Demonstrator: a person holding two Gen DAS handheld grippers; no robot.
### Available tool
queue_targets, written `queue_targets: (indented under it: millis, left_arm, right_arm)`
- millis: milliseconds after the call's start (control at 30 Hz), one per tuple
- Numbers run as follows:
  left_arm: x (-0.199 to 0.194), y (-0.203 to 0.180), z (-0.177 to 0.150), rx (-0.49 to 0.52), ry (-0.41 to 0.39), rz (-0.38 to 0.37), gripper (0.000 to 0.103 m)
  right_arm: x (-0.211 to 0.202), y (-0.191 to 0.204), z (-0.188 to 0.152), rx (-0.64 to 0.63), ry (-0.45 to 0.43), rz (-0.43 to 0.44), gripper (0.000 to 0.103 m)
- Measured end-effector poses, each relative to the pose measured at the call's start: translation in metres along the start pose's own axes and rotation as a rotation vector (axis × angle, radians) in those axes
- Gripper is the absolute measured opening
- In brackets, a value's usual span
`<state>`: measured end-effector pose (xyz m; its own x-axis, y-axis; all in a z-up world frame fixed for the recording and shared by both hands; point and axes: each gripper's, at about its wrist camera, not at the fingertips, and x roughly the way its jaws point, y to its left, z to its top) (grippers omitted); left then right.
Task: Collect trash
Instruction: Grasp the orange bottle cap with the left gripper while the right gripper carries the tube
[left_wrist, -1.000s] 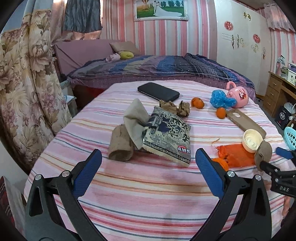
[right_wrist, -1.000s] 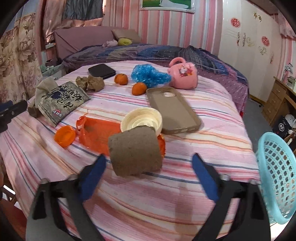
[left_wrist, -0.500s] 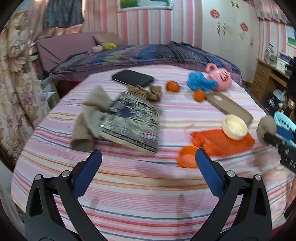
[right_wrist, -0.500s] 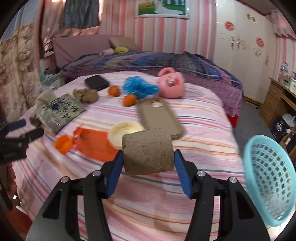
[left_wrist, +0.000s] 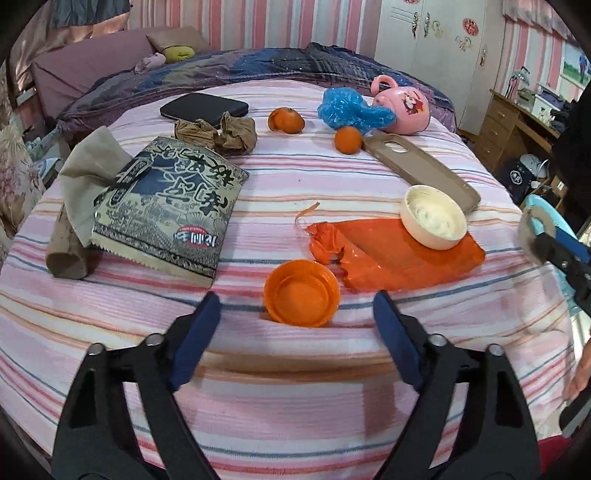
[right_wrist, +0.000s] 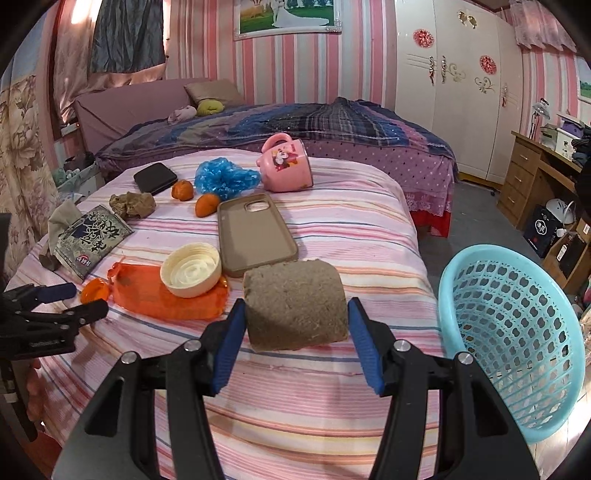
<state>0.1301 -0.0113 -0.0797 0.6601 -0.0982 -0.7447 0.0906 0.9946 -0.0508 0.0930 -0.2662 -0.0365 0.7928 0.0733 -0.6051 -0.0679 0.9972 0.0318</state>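
My right gripper (right_wrist: 295, 325) is shut on a brown cardboard roll (right_wrist: 295, 304), held above the striped table with the light blue basket (right_wrist: 517, 332) to its right. My left gripper (left_wrist: 295, 317) is closing its jaws around an orange cap (left_wrist: 301, 291) that lies between the blue pads, which stand apart from it. Behind the cap lie an orange plastic bag (left_wrist: 391, 254) and a cream lid (left_wrist: 434, 216). A printed snack packet (left_wrist: 166, 206), a beige cloth (left_wrist: 88, 177) and a second brown roll (left_wrist: 66, 251) lie to the left.
On the striped table (left_wrist: 295, 387) are also a crumpled brown wrapper (left_wrist: 221, 133), two oranges (left_wrist: 286, 120), a blue plastic bag (left_wrist: 351, 109), a pink mug (left_wrist: 404, 105), a phone case (left_wrist: 421, 166) and a black wallet (left_wrist: 203, 107). A bed stands behind.
The right gripper closed on the brown roll and lifted it toward the basket side. The left gripper moved right and down to the orange cap, and its jaws narrowed.
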Motion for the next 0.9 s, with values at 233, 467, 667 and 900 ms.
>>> queue_targets:
  millis: [233,467,667,900]
  left_arm:
    - [0.0,-0.004,0.001,0.017,0.001,-0.011,0.039]
    - [-0.007,0.0,0.002,-0.015,-0.009,-0.004,0.039]
    - [-0.029,-0.013,0.011,-0.015,-0.098,0.045,0.039]
    - [-0.049,-0.061,0.028,0.026,-0.216,0.027,0.039]
  right_arm:
    - [-0.005,-0.011,0.002,0.024,-0.013,0.0,0.055]
    - [-0.012,-0.031,0.003,0.067,-0.035,-0.007,0.055]
    - [-0.018,-0.054,0.004,0.069,-0.056,-0.065,0.055]
    - [-0.03,-0.116,0.007,0.127,-0.082,-0.188,0.055]
